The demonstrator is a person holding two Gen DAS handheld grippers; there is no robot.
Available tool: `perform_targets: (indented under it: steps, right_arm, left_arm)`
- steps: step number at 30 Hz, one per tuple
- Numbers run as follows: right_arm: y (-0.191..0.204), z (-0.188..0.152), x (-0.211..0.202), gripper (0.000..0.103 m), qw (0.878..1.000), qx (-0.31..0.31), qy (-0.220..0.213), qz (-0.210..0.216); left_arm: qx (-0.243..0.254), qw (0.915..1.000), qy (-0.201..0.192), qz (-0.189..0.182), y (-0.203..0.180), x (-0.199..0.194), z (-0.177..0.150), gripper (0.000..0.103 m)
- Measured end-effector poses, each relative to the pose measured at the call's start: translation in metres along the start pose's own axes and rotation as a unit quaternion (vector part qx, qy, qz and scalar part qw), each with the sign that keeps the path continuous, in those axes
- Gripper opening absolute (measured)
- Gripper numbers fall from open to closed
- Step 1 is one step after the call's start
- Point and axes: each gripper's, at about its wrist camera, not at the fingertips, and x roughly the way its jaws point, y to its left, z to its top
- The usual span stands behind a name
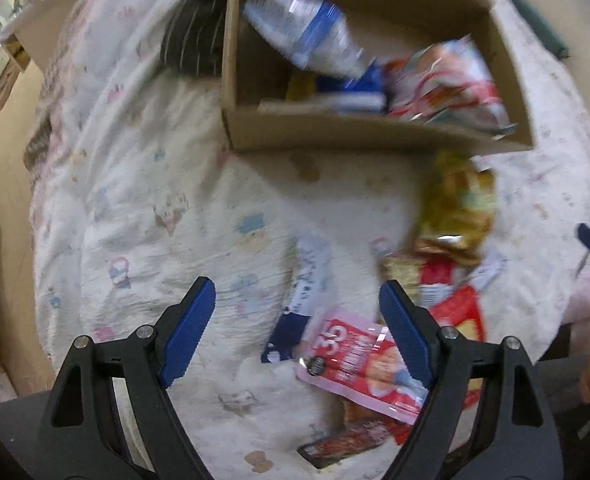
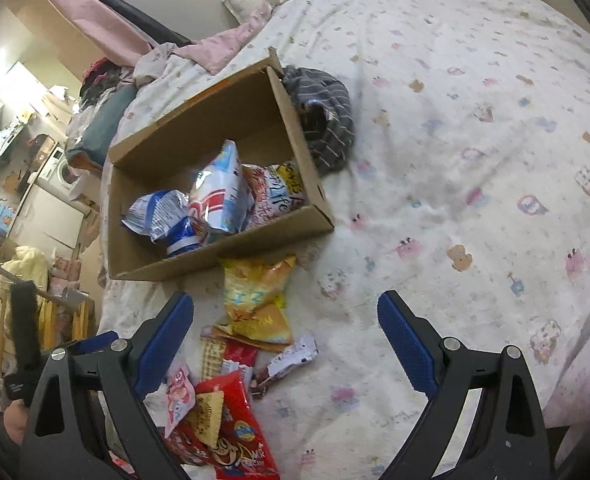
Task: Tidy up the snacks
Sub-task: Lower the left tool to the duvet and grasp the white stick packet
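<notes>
An open cardboard box [image 1: 375, 134] [image 2: 231, 246] sits on the bed and holds a water bottle [image 1: 307, 34], a red-white snack bag [image 1: 451, 84] [image 2: 219, 196] and other packets. Loose snacks lie in front of it: a yellow chip bag [image 1: 459, 204] [image 2: 255, 300], a pink-red packet [image 1: 359, 364] [image 2: 179, 400], a red bag [image 2: 231, 428] and a dark-blue-and-white wrapper [image 1: 303, 300]. My left gripper [image 1: 297, 332] is open and empty, above the wrapper and pink packet. My right gripper [image 2: 285, 344] is open and empty, above the pile.
The bed has a white patterned sheet [image 2: 475, 160]. A grey striped garment [image 2: 327, 120] [image 1: 193, 38] lies against the box's side. A pink blanket [image 2: 223, 48] and pillow lie at the bed's head. Room clutter and a washing machine [image 2: 61, 168] stand beyond the bed's left edge.
</notes>
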Motion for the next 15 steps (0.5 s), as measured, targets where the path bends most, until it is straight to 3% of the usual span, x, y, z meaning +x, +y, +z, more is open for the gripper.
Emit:
perform_targets:
  steps: [2,6,9,11,13,15]
  right_arm:
    - [-0.001,-0.001,0.001,0.096,1.0,0.004,0.002,-0.001]
    - [0.001,0.0,0.002,0.096,1.0,0.003,0.004,0.001]
    - [-0.001,-0.001,0.006,0.096,1.0,0.01,0.016,0.006]
    - [-0.009,-0.004,0.015,0.096,0.998,0.032,0.043,0.021]
    - [-0.021,-0.01,0.034,0.095,0.992,0.072,0.097,0.034]
    - [-0.031,-0.019,0.051,0.086,0.982,0.114,0.144,0.049]
  left_arm:
    - [-0.007,0.9997,0.022,0.003,0.001,0.015,0.001,0.055]
    - [0.029,0.9986,0.04,0.019,-0.018,0.032,-0.003,0.053]
    - [0.05,0.9972,0.043,0.036,-0.028,0.04,-0.005,0.04]
    - [0.052,0.9966,0.044,0.047,-0.03,0.044,-0.004,0.026]
    - [0.053,0.9964,0.043,0.051,-0.029,0.046,-0.002,0.018]
    - [0.052,0.9966,0.04,0.05,-0.028,0.045,0.0,0.015]
